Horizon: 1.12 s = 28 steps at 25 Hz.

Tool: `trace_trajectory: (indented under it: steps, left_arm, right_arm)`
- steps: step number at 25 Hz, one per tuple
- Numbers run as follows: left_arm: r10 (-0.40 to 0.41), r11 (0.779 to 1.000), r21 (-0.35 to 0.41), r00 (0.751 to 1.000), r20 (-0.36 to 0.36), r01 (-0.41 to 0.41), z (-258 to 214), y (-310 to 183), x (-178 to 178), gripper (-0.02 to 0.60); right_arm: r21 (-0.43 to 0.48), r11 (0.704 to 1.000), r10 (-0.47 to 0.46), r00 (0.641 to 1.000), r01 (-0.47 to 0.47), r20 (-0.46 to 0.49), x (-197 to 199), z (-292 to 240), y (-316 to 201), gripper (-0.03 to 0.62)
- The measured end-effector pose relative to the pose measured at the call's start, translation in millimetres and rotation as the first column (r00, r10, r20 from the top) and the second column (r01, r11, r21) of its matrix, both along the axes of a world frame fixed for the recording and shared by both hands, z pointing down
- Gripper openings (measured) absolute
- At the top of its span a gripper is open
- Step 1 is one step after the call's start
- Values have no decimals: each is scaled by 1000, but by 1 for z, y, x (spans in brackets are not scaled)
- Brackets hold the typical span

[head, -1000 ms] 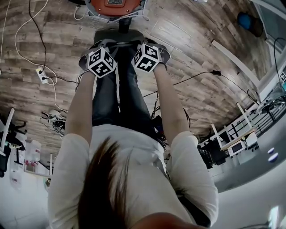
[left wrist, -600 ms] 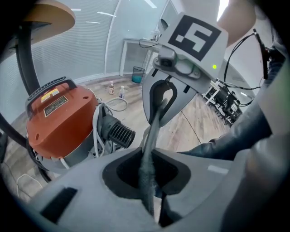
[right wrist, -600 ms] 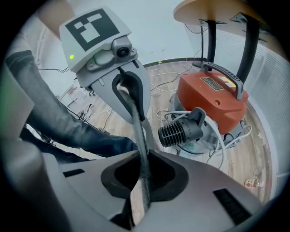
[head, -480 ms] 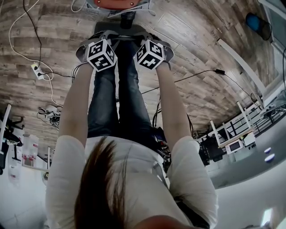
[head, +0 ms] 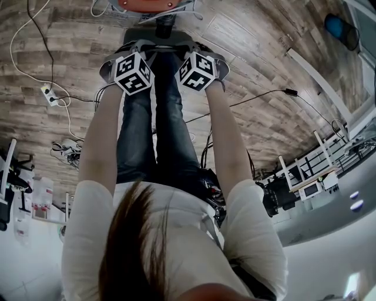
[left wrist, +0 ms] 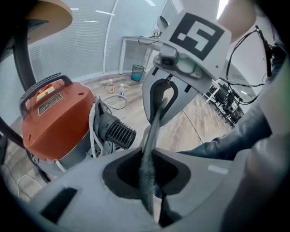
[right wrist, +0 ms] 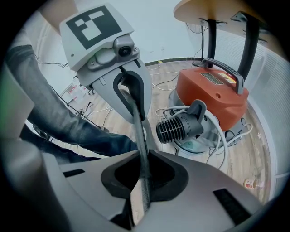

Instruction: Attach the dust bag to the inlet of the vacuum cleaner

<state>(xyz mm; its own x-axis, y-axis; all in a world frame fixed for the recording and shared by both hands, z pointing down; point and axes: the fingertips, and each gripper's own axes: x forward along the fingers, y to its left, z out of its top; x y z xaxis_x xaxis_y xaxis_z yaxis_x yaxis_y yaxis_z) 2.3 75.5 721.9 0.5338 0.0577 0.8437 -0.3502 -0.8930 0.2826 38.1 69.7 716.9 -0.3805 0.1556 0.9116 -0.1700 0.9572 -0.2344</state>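
Note:
The grey dust bag [head: 175, 42] hangs stretched between my two grippers, low over the floor in front of the orange vacuum cleaner [head: 147, 4]. My left gripper [left wrist: 152, 209] is shut on one edge of the bag [left wrist: 153, 131], which shows edge-on as a thin grey strip. My right gripper [right wrist: 140, 205] is shut on the opposite edge of the bag [right wrist: 137, 122]. Each gripper view shows the other gripper across the bag. The vacuum [left wrist: 54, 118] [right wrist: 213, 93] lies just beyond, its black ribbed inlet [left wrist: 117, 131] [right wrist: 179, 128] pointing towards the bag, apart from it.
The person's legs in jeans [head: 155, 129] stand right behind the grippers. Cables and a power strip [head: 47, 91] lie on the wooden floor at the left, and a black cable [head: 264, 97] at the right. A round table top [right wrist: 213, 9] on black legs stands over the vacuum.
Both grippers have sunk a little with the bag between them, closer to the floor and the vacuum. Since half a second ago they have stayed almost still.

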Motion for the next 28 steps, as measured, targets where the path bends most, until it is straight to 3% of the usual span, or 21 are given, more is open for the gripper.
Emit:
trace_trajectory:
  steps: [28]
  left_arm:
    - [-6, 999, 46, 1000, 30, 4, 7, -25, -7, 43]
  right_arm:
    - [44, 999, -15, 1000, 15, -14, -6, 5, -25, 32]
